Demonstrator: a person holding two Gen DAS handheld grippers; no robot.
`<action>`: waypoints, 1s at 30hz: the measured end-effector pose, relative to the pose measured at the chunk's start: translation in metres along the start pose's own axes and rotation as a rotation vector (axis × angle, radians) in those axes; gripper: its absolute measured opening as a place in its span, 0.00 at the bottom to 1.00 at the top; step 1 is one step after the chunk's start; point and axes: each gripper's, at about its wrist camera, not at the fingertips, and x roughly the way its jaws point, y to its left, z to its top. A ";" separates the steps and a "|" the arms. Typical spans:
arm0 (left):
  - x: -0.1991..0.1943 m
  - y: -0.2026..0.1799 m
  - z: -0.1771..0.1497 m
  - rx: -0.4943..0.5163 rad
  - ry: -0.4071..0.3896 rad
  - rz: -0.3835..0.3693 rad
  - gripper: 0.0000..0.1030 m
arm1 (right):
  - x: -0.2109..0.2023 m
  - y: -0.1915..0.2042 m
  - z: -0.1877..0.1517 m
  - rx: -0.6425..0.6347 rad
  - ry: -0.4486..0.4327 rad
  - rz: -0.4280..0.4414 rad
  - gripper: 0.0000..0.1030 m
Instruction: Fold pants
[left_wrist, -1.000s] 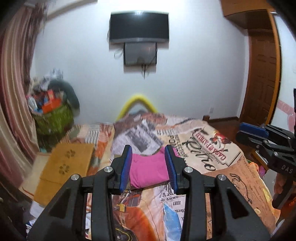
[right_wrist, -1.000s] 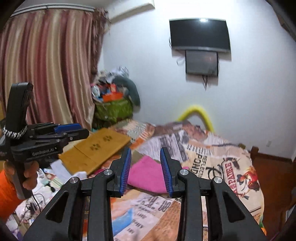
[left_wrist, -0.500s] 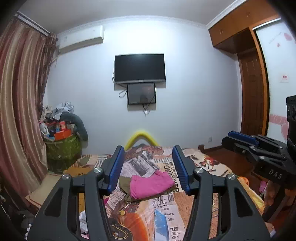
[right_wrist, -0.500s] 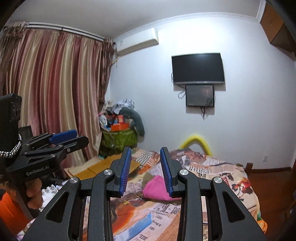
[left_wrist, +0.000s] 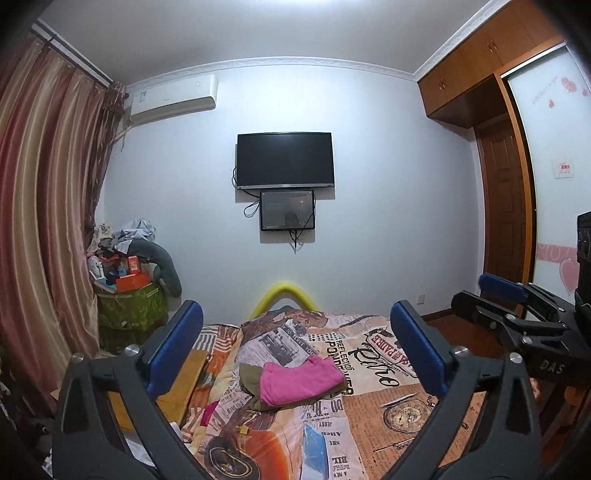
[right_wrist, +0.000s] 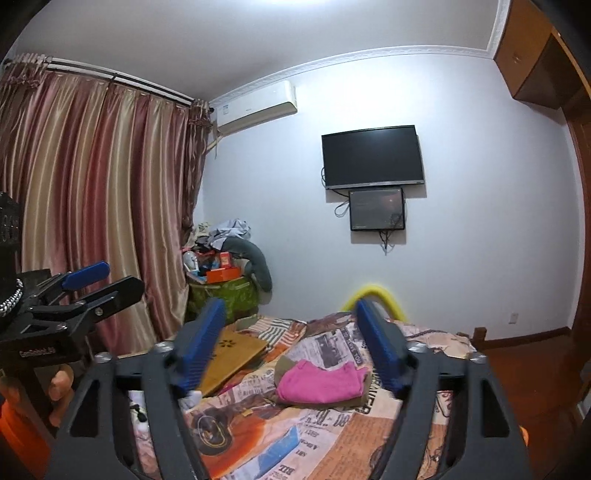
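A folded pink garment (left_wrist: 299, 380) lies on an olive one (left_wrist: 249, 376) in the middle of the bed's newspaper-print cover (left_wrist: 391, 410). My left gripper (left_wrist: 296, 309) is held level well short of the pile. Its jaws are opening wide, with nothing between the pads. My right gripper (right_wrist: 291, 306) is held the same way, with the pink garment (right_wrist: 317, 384) far beyond its opening jaws, which hold nothing. Each gripper shows at the edge of the other's view: the right gripper (left_wrist: 476, 295) at the right, the left gripper (right_wrist: 122, 277) at the left, with a hand under it.
A wooden board (right_wrist: 229, 354) leans at the bed's left side. A green basket (left_wrist: 129, 306) piled with clutter stands by the curtain (right_wrist: 92, 221). A yellow foam arc (left_wrist: 282, 290) marks the bed's far end. A wardrobe (left_wrist: 498, 184) and wooden floor lie to the right.
Both grippers have drawn back and risen from the pink garment, which now looks smaller and farther. Both sets of jaws have spread from narrow to wide. The views have tilted up.
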 end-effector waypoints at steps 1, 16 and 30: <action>-0.001 -0.001 -0.001 -0.003 0.003 -0.003 1.00 | -0.003 0.000 -0.002 -0.003 -0.007 -0.006 0.80; -0.002 0.002 -0.006 -0.015 0.017 -0.006 1.00 | -0.011 0.005 -0.008 -0.030 -0.015 -0.045 0.99; 0.000 -0.001 -0.010 -0.019 0.027 -0.019 1.00 | -0.015 0.005 -0.010 -0.024 0.002 -0.053 0.99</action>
